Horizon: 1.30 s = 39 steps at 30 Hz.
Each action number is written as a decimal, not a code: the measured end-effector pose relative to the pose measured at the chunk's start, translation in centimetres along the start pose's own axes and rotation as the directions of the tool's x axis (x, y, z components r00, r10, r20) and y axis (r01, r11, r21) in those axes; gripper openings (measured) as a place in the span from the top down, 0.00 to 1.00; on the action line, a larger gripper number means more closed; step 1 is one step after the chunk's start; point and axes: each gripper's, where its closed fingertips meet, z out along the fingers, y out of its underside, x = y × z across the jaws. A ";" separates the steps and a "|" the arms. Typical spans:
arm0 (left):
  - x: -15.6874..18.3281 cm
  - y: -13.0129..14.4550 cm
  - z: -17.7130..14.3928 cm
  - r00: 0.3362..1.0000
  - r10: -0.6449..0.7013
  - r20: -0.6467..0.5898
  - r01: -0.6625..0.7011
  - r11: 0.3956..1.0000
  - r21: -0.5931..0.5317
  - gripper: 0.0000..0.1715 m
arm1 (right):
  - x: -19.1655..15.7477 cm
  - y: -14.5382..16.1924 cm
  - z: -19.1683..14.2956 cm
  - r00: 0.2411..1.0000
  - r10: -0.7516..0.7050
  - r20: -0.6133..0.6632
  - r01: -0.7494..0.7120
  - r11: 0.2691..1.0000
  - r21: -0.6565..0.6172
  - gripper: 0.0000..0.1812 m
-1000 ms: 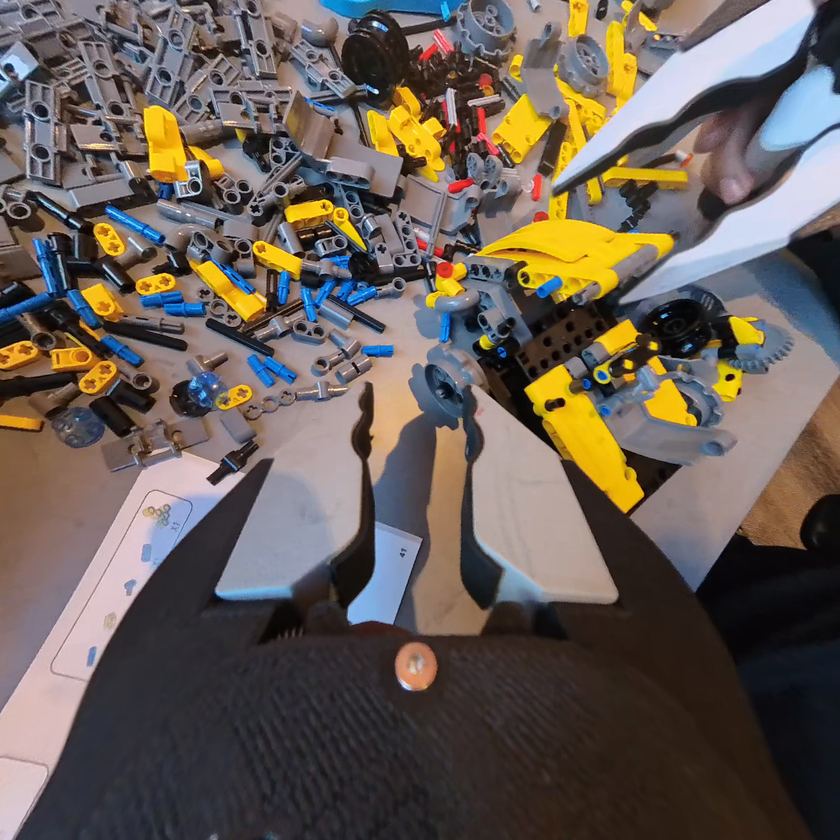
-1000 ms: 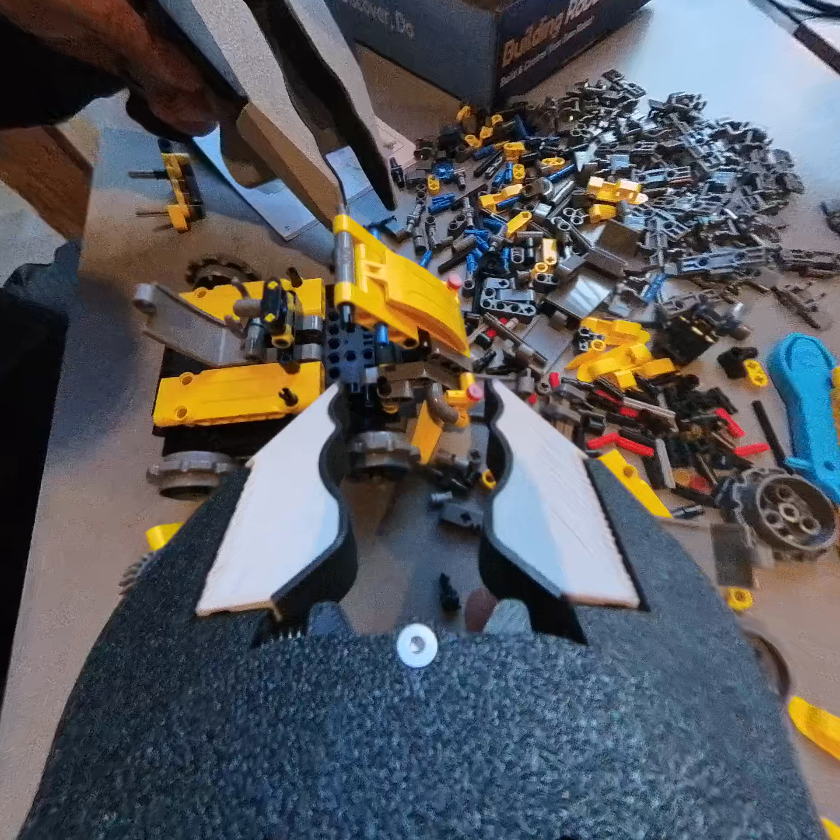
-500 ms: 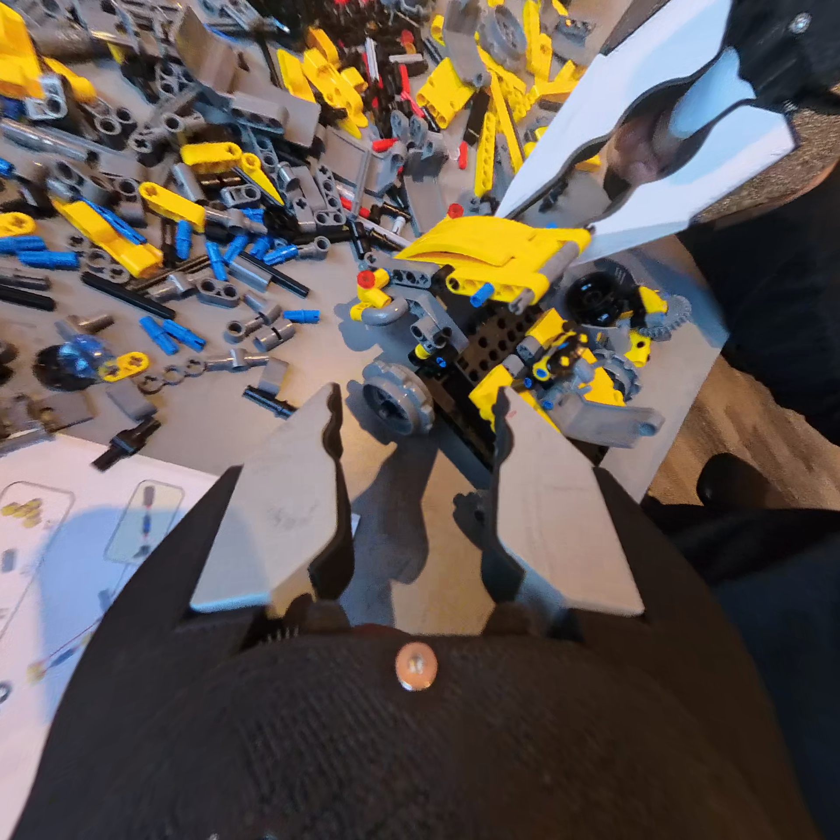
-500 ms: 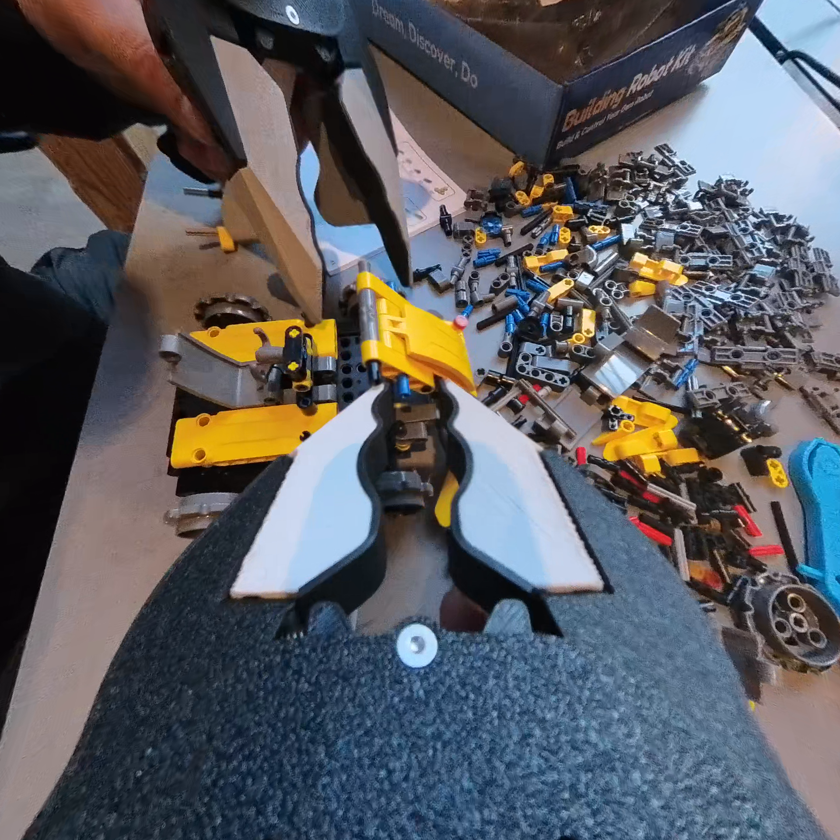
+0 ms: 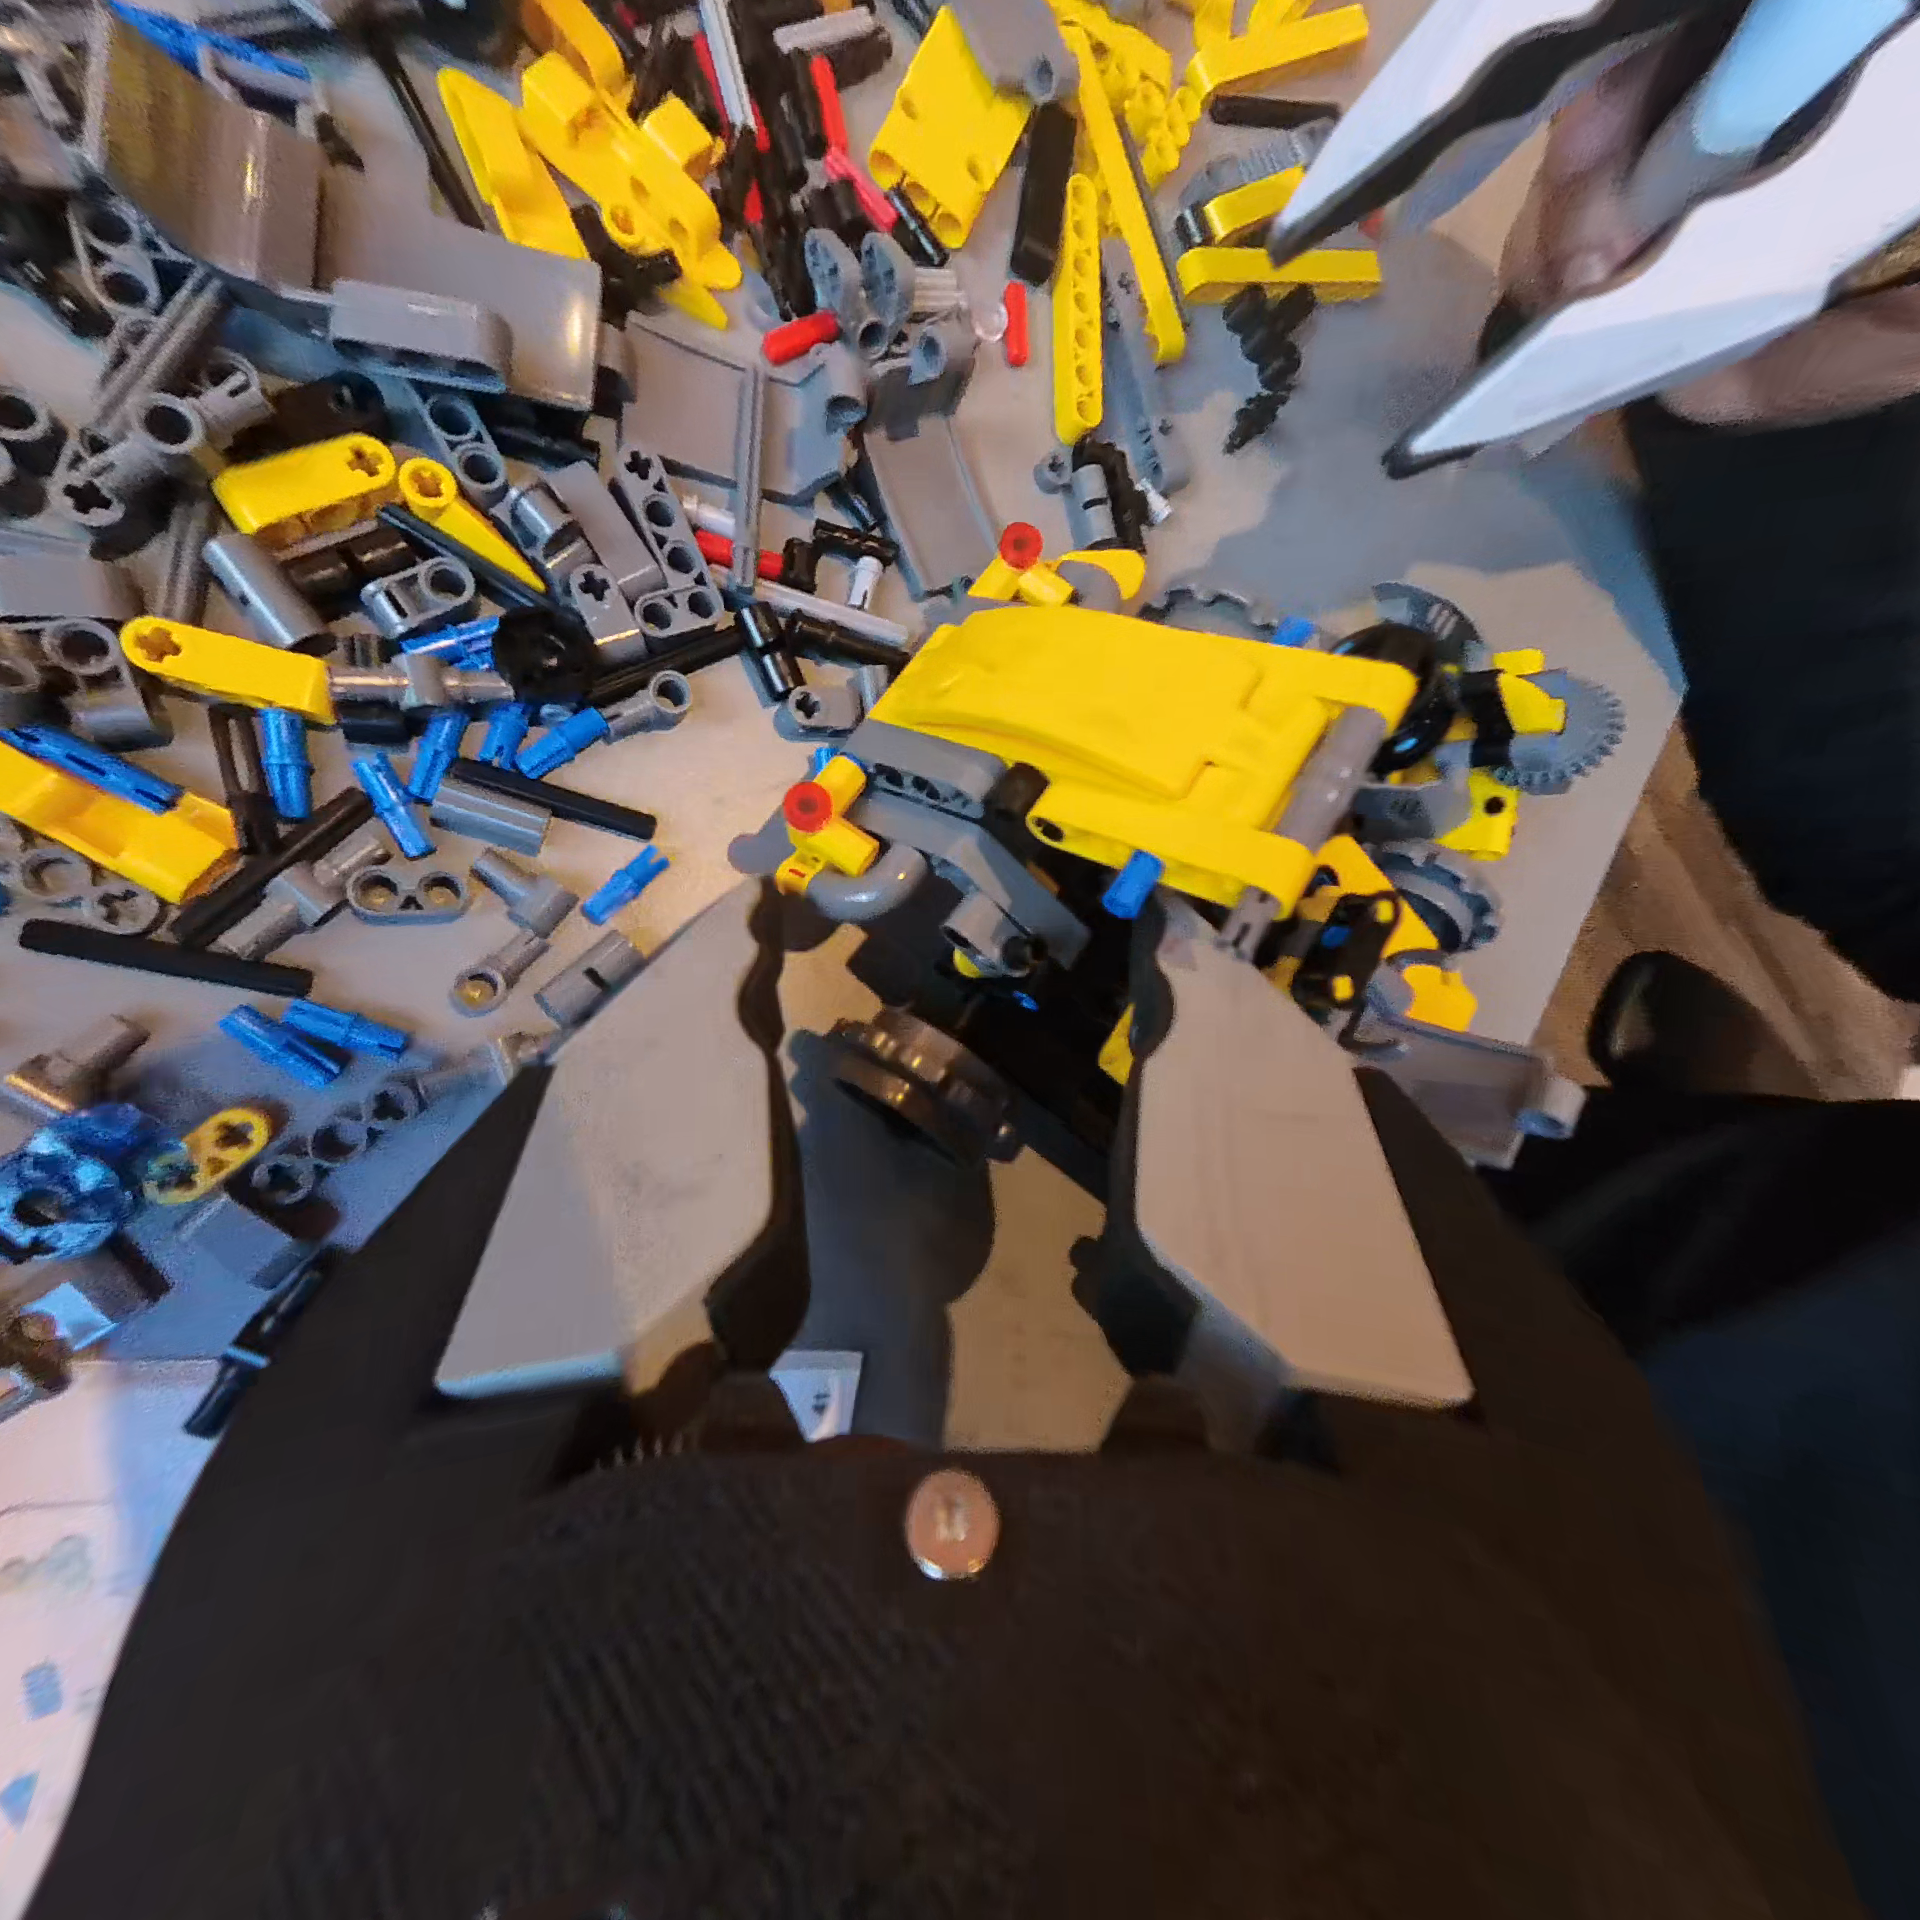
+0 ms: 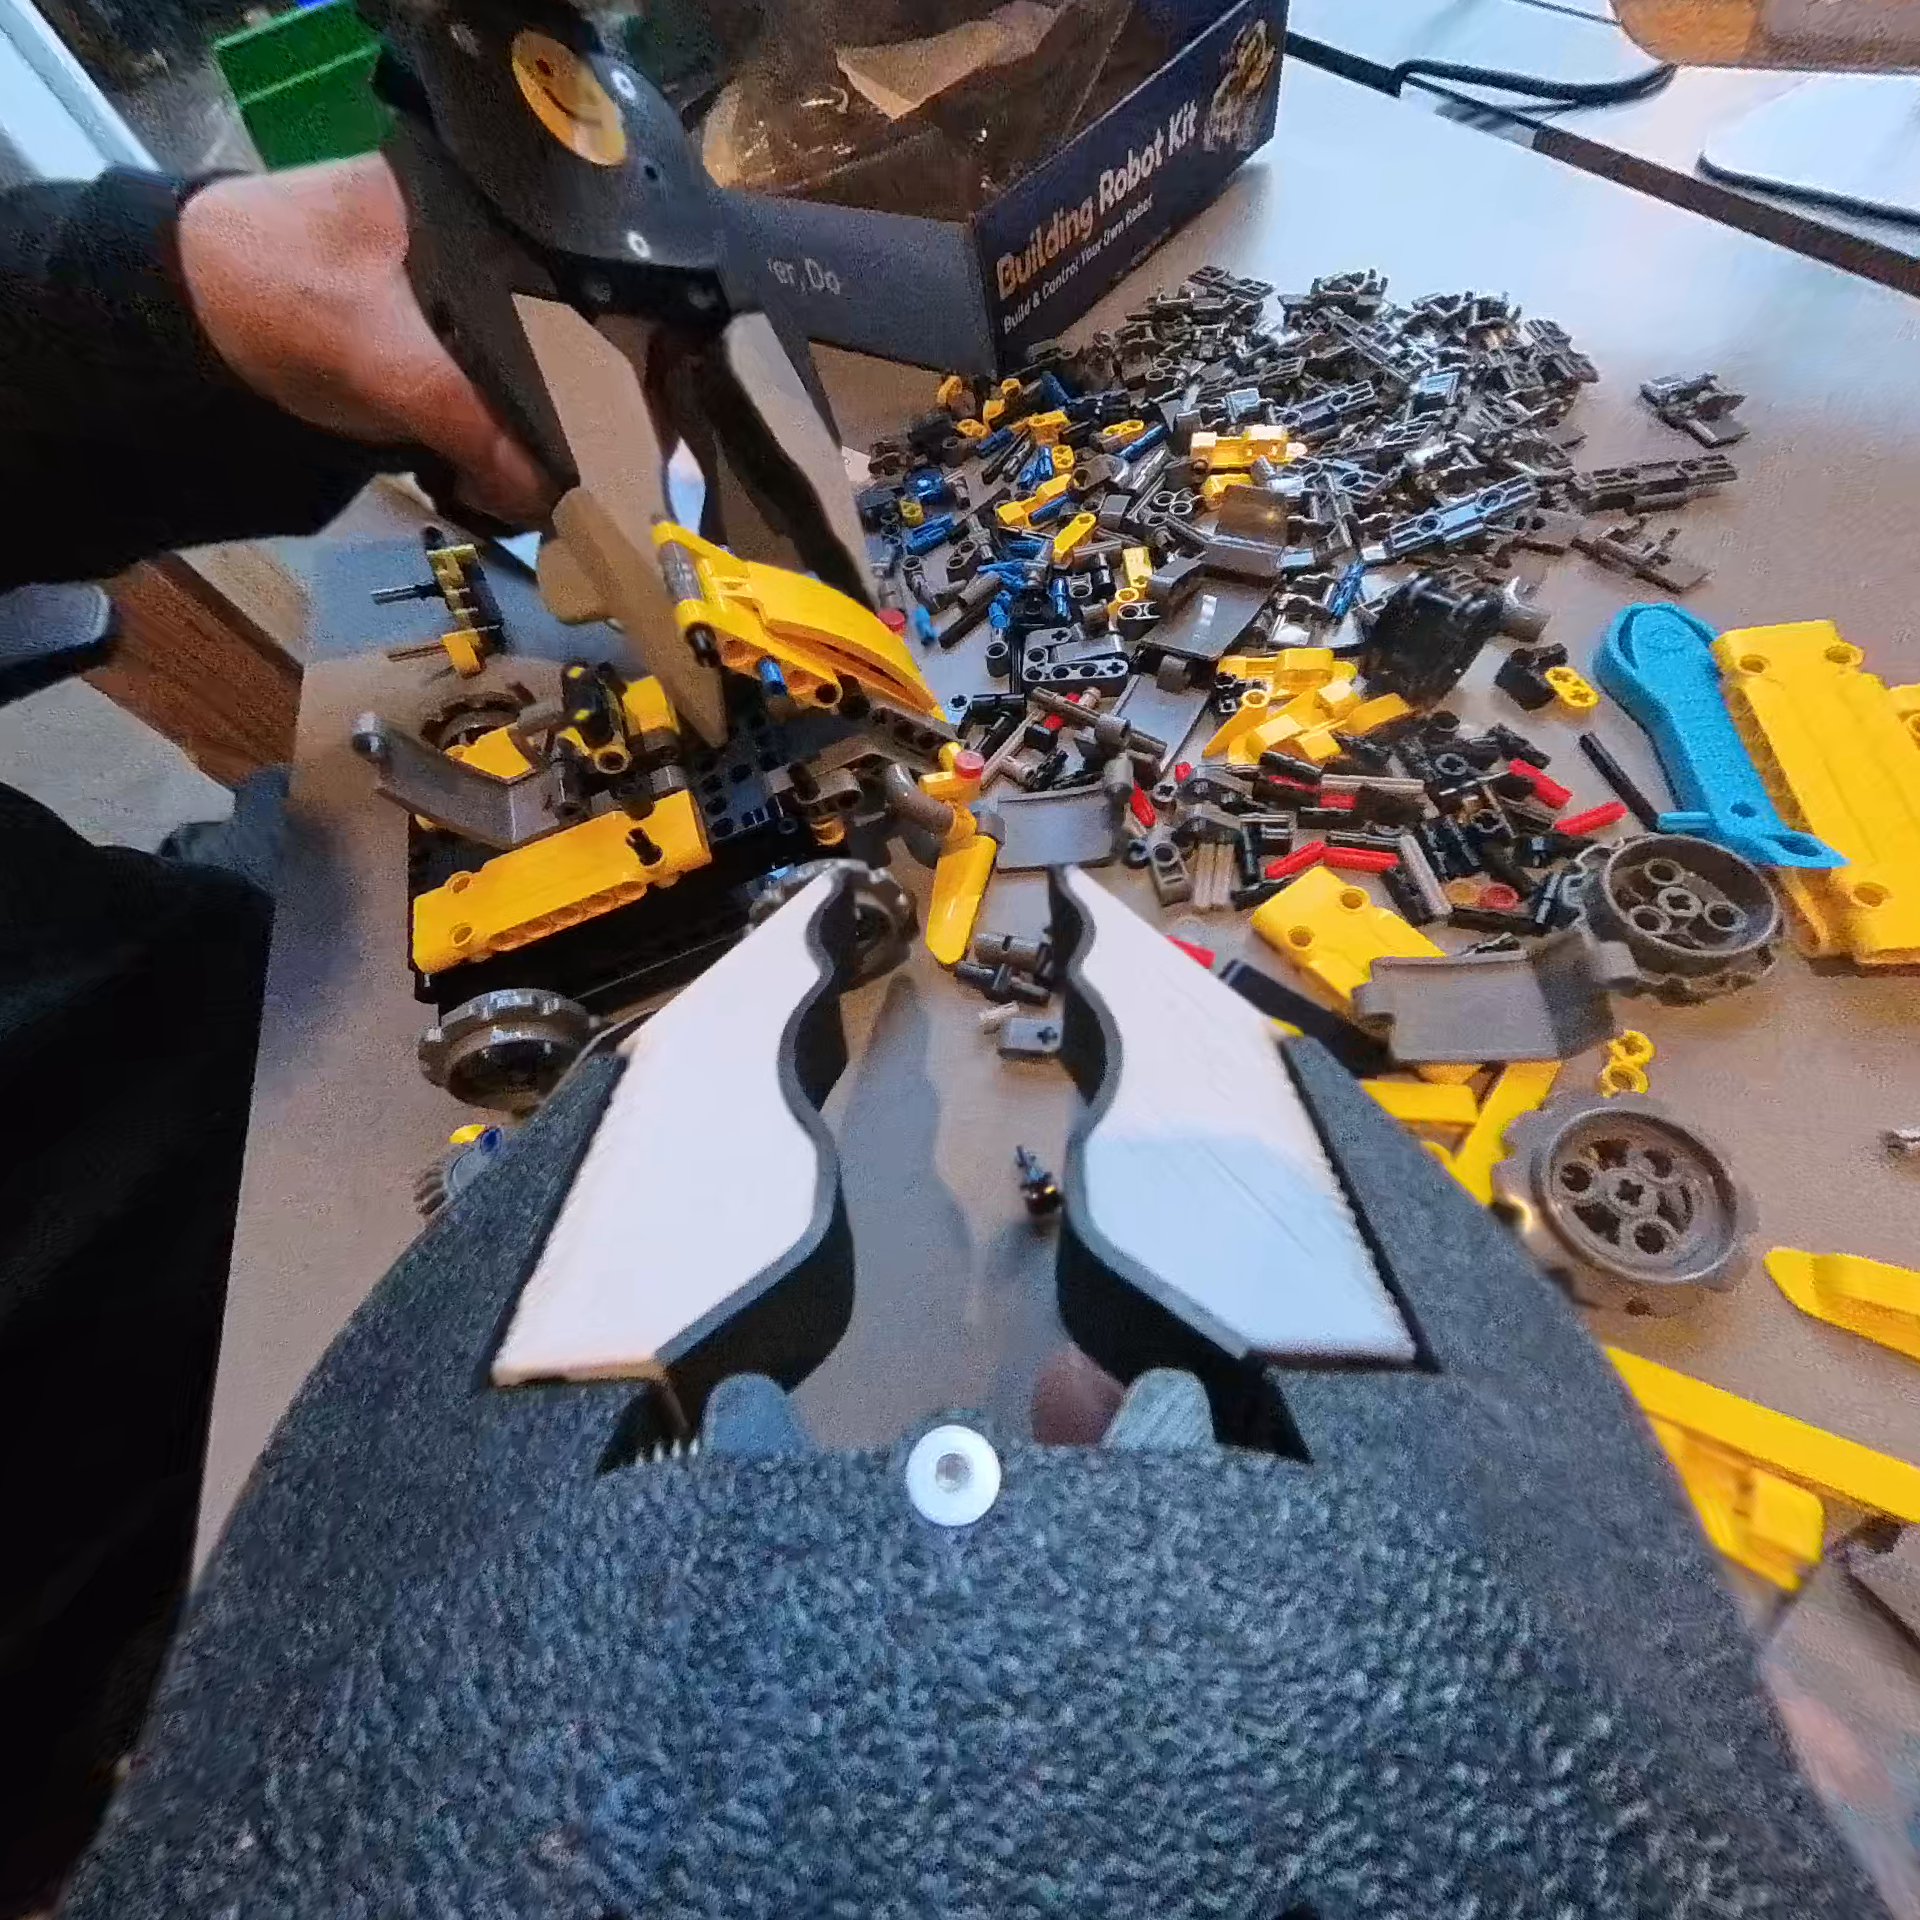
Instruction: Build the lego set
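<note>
Left claw (image 5: pixel 951 935) spread wide, nothing gripped; its tips straddle the near end of a half-built yellow, grey and black toy vehicle (image 5: pixel 1132 748) standing at the table (image 5: pixel 1039 1247) edge, one tip beside the curved yellow panel (image 6: pixel 800 623), the other beyond it. Whether a tip touches the model cannot be told. Right claw (image 6: pixel 951 894) partly open, empty, hanging above bare table just beside the model's grey wheel (image 6: pixel 499 1039), clear of it. As for progress: chassis, side panels, some wheels and the panel are on; a broad scatter of loose pieces (image 6: pixel 1247 582) lies beyond, with two unmounted wheels (image 6: pixel 1631 1195), a blue tool (image 6: pixel 1704 748) and a dark cardboard box (image 6: pixel 1039 239). A printed sheet (image 5: pixel 62 1507) lies at the left claw's side.
</note>
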 end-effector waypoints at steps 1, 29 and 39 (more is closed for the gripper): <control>0.0 0.0 0.0 1.000 -0.024 -0.010 0.023 1.000 -0.010 0.63 | 0.0 0.1 0.0 1.000 0.003 0.004 -0.003 1.000 0.002 0.80; 2.7 0.2 -4.3 1.000 -0.004 0.021 -0.001 0.980 0.199 0.75 | -1.4 2.8 5.7 0.975 -0.216 0.061 0.224 0.929 -0.295 0.85; 2.5 1.1 -3.8 0.998 -0.049 -0.026 0.053 0.981 0.187 0.74 | 0.4 0.3 6.4 0.950 -0.311 0.010 0.302 0.913 -0.273 0.85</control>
